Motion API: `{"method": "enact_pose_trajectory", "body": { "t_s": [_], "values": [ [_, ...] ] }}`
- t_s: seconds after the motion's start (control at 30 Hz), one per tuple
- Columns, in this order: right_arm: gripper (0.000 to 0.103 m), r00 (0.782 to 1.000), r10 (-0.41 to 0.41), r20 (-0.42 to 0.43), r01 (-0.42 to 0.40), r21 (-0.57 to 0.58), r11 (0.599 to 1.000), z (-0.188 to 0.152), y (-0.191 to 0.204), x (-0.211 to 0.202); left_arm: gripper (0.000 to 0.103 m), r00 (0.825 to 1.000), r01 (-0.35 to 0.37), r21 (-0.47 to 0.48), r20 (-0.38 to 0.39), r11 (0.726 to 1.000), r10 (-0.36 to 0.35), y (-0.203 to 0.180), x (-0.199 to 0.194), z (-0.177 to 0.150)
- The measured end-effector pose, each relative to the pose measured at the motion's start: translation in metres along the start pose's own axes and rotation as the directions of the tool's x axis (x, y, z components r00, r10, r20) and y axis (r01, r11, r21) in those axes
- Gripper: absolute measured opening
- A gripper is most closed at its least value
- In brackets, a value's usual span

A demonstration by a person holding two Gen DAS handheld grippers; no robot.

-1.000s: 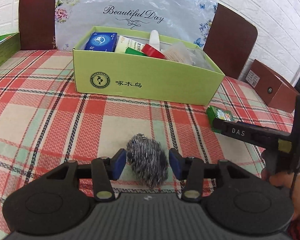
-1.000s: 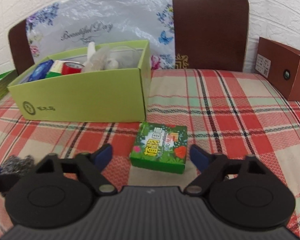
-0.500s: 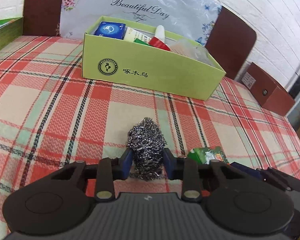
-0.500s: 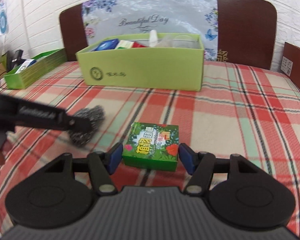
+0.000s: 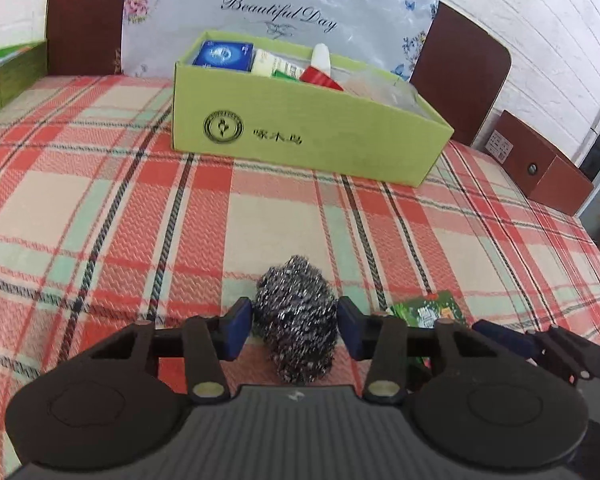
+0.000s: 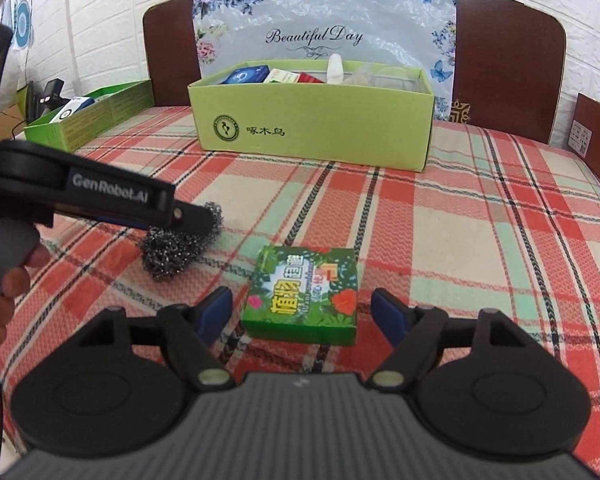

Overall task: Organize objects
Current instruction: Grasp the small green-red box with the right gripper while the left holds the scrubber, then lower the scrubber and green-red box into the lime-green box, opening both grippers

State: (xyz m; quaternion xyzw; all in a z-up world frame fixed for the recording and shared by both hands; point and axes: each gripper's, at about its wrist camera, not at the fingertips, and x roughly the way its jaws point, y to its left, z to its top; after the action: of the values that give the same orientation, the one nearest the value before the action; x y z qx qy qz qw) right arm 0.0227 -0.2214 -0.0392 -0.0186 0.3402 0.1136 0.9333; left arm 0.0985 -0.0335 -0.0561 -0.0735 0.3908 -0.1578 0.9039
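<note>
My left gripper point(image 5: 296, 326) sits low over the plaid tablecloth point(image 5: 100, 216) with the steel wool scrubber point(image 5: 298, 320) between its blue pads point(image 5: 236, 326); jaws are opening, pads right at the scrubber's sides, and I can't tell if they're touching it or just clear. Scrubber rests on the cloth, in the right wrist view partly hidden behind my left gripper's finger. My right gripper point(image 6: 302, 314) is spread wide and also opening, the small green printed box point(image 6: 306, 298) lying flat on the cloth between its pads, clear gap on both sides, nothing pinched. Green box and scrubber are near each other, box to the scrubber's right, not touching. Farther back, toward the headboard point(image 6: 508, 60), stands the big lime-green cardboard box point(image 6: 312, 128), open top, already holding a blue packet point(image 5: 224, 54), a white-and-green carton, something red, a white bottle point(image 5: 321, 58) and some clear plastic. A second, flatter green tray point(image 6: 88, 118) sits off to the left with a small item in it. A brown box point(image 5: 540, 168) is at the far right edge. My left hand point(image 6: 4, 284) shows on the gripper's grip.
</note>
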Motion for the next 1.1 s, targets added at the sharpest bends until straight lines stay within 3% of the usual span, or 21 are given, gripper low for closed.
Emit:
{"method": "enact_pose_trajectory", "body": {
  "t_s": [0.13, 0.2, 0.33, 0.5, 0.83, 0.97, 1.1],
  "values": [
    [0.068, 1.000, 0.000, -0.015, 0.000, 0.006, 1.000, 0.001, -0.002, 0.007, 0.050, 1.000, -0.016, 0.015, 0.002, 1.000, 0.016, 0.001, 0.002, -0.002],
    [0.062, 1.000, 0.004, -0.026, -0.004, 0.008, 1.000, 0.000, -0.002, 0.011, 0.042, 1.000, 0.016, 0.008, -0.013, 1.000, -0.016, 0.002, 0.005, -0.002],
    [0.061, 1.000, 0.010, -0.022, -0.009, 0.012, 1.000, -0.001, -0.001, 0.009, 0.040, 1.000, 0.026, 0.013, 0.000, 1.000, -0.026, 0.000, -0.003, 0.000],
    [0.061, 0.998, 0.059, 0.016, -0.059, -0.005, 0.998, 0.013, -0.001, -0.006, 0.040, 0.993, 0.093, 0.032, 0.069, 0.995, -0.095, -0.005, -0.030, 0.021],
    [0.061, 0.977, 0.031, 0.209, -0.013, -0.091, 0.996, 0.099, -0.007, -0.026, 0.040, 0.959, 0.099, 0.138, 0.250, 0.985, -0.132, -0.020, -0.063, 0.107],
    [0.061, 0.965, 0.004, 0.263, 0.025, -0.110, 0.994, 0.139, -0.013, -0.015, 0.040, 0.953, 0.083, 0.145, 0.278, 0.986, -0.121, -0.021, -0.050, 0.146],
    [0.061, 0.953, -0.019, 0.302, 0.059, -0.124, 0.991, 0.173, -0.019, 0.012, 0.041, 0.960, 0.049, 0.142, 0.267, 0.989, -0.086, -0.015, -0.017, 0.177]
  ]
}}
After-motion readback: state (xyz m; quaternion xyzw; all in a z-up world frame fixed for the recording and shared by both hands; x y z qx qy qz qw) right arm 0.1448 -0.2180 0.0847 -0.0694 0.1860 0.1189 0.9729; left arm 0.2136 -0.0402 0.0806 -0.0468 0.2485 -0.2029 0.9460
